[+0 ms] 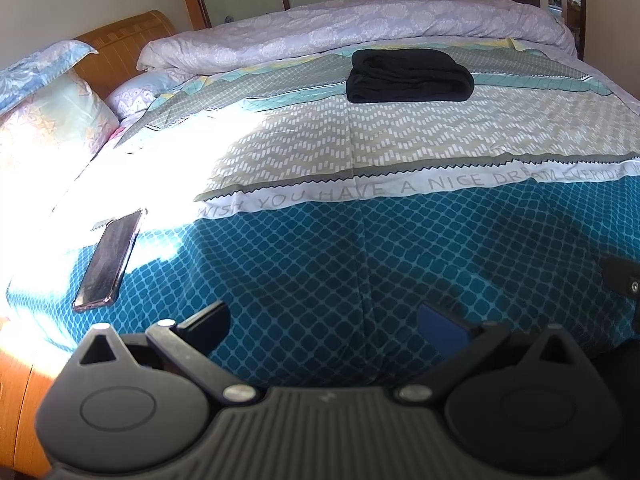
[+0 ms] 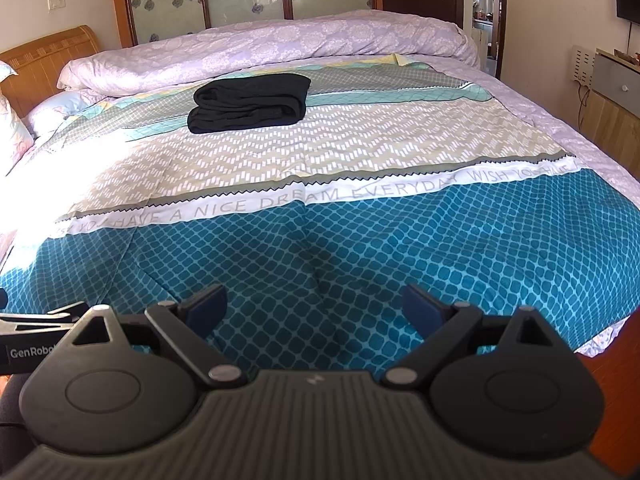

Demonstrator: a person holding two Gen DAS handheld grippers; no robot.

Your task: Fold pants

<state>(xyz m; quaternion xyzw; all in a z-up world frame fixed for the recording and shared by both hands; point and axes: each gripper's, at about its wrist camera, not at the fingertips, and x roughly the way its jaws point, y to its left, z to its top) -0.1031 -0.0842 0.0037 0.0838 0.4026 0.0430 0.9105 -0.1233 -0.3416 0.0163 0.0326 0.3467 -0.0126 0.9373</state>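
Note:
Black pants (image 1: 410, 76) lie folded in a compact bundle on the patterned bedspread, far from both grippers; they also show in the right wrist view (image 2: 250, 103). My left gripper (image 1: 324, 326) is open and empty, hovering over the teal part of the bedspread near the bed's front edge. My right gripper (image 2: 316, 308) is open and empty too, over the same teal area. A part of the left gripper (image 2: 40, 328) shows at the left edge of the right wrist view.
A phone (image 1: 109, 258) lies face up on the bedspread (image 1: 360, 248) at the left, in sunlight. A rolled lilac duvet (image 2: 280, 46) runs along the far side. Pillows (image 1: 52, 112) and a wooden headboard (image 1: 124, 48) are at the left. A cabinet (image 2: 612, 112) stands right.

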